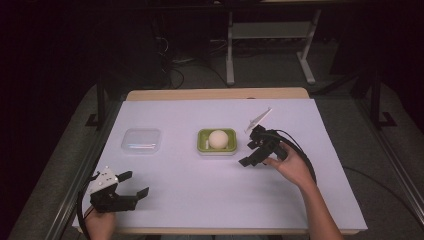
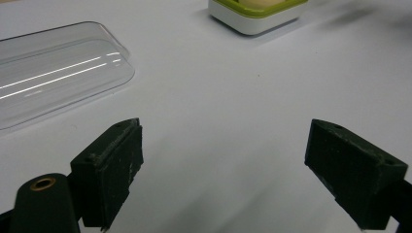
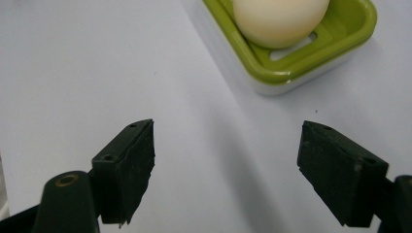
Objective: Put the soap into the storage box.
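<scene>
While my right tongs (image 1: pixel 254 149) hover just beside the soap dish (image 1: pixel 216 141), their jaws stand wide apart with nothing between them. In the right gripper view the dish's green tray and white base sit close ahead of the jaws, and the pale round soap (image 3: pixel 279 19) rests in the tray over a slot. My left tongs (image 1: pixel 133 184) hang low over the near left corner of the tabletop (image 1: pixel 200 190), released as well, jaws spread and empty. Ahead of them, well apart from the dish, lies a clear plastic lid (image 1: pixel 141 140), flat on the surface; in the left gripper view its rounded corner catches two bright streaks of light.

The dish stands near the middle of the tabletop, between the lid and my right hand (image 1: pixel 295 167). The tabletop is covered with a plain white sheet, smooth and matte, and a strip of pale wood (image 1: pixel 215 94) shows along its far edge. Dark metal rails run down both sides. Beyond the tabletop the room is dim: a grey floor (image 1: pixel 270 70), loose cables, and the white legs of a stand (image 1: pixel 270 45).
</scene>
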Demonstrator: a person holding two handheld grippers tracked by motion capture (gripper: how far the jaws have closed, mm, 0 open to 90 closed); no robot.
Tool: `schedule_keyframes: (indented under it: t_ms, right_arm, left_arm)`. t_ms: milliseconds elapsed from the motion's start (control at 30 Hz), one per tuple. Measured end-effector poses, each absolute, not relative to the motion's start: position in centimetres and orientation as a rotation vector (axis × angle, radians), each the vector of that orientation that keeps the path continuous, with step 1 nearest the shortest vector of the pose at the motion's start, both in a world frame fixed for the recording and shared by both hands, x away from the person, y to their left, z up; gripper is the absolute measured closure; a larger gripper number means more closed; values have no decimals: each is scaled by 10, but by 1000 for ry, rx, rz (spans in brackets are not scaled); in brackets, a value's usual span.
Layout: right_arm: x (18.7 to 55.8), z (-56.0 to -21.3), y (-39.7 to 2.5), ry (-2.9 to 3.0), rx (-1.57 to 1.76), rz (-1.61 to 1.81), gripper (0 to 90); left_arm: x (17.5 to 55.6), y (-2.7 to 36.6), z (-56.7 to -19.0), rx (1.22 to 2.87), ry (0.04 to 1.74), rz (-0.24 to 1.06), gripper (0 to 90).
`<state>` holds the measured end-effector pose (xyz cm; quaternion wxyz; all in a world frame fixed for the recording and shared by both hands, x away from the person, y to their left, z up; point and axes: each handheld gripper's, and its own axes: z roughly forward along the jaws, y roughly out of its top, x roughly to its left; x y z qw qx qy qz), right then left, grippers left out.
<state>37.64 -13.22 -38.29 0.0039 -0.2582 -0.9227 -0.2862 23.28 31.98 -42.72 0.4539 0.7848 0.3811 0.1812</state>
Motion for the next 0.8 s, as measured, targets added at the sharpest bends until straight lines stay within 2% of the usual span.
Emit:
schedule_keyframes:
  t_ms: [367,800]
  right_arm:
    - [340,-393,-161,-2872,-845,-934,210]
    - [270,-419,-198,-2860,-948,-974,174]
  left_arm:
    - [232,319,-427,1929,936,447,130]
    - [232,319,-427,1942,925,455,130]
